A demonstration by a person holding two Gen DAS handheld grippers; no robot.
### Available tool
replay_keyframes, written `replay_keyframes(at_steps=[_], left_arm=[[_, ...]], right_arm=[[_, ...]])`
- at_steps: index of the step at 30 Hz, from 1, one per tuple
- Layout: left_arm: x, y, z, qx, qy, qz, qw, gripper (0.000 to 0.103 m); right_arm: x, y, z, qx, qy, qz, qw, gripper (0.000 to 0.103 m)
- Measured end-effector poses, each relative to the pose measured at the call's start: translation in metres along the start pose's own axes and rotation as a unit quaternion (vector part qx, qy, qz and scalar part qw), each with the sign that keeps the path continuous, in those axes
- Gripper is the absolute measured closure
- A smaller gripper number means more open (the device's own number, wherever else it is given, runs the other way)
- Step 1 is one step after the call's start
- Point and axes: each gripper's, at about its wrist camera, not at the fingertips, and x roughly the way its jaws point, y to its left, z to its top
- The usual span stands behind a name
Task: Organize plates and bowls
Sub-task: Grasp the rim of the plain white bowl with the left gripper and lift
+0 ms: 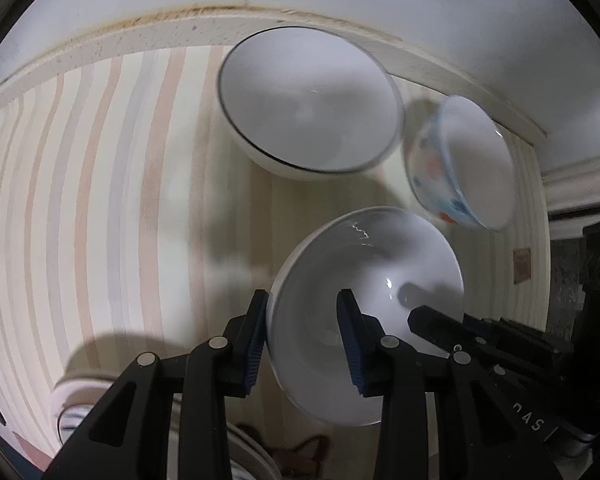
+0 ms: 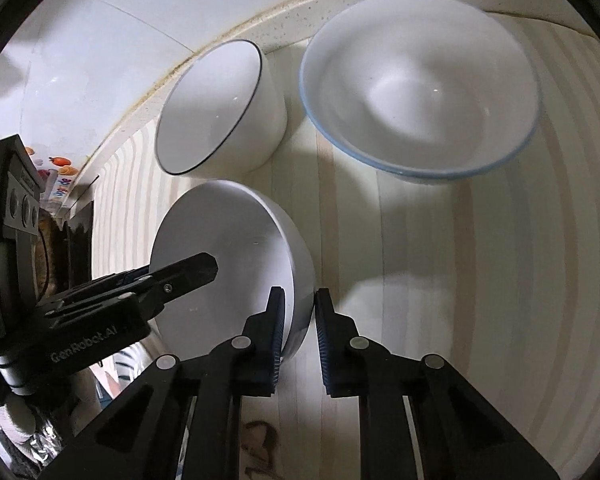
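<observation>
A plain white bowl point(image 1: 364, 280) point(image 2: 228, 248) is held tilted above the striped tablecloth. My left gripper point(image 1: 303, 316) straddles its near rim, one finger outside and one inside, with a small gap at the rim. My right gripper point(image 2: 298, 312) is shut on the opposite rim, one finger inside and one outside. Behind stand a white bowl with a thin dark rim point(image 1: 308, 100) point(image 2: 216, 108) and a bowl with a blue rim and flower pattern point(image 1: 460, 160) point(image 2: 420, 84).
The striped tablecloth point(image 1: 100, 200) point(image 2: 480, 260) ends at a speckled counter edge point(image 1: 140, 36) against a white wall. Stacked plates point(image 1: 80, 400) lie at the lower left in the left wrist view. The table's right edge drops to a dark area point(image 1: 580, 280).
</observation>
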Motion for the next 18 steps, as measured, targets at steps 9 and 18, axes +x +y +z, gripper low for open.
replay_keyframes(at_steps=[9, 18], left_arm=[[-0.025, -0.038, -0.051, 0.040, -0.012, -0.001, 0.9991, 0.071], [-0.030, -0.044, -0.083, 0.046, -0.006, -0.010, 0.9989, 0.071]], right_arm=[[-0.045, -0.002, -0.041, -0.013, -0.007, -0.001, 1.000, 0.086], [-0.066, -0.020, -0.097, -0.006, 0.005, -0.003, 1.000, 0.086]])
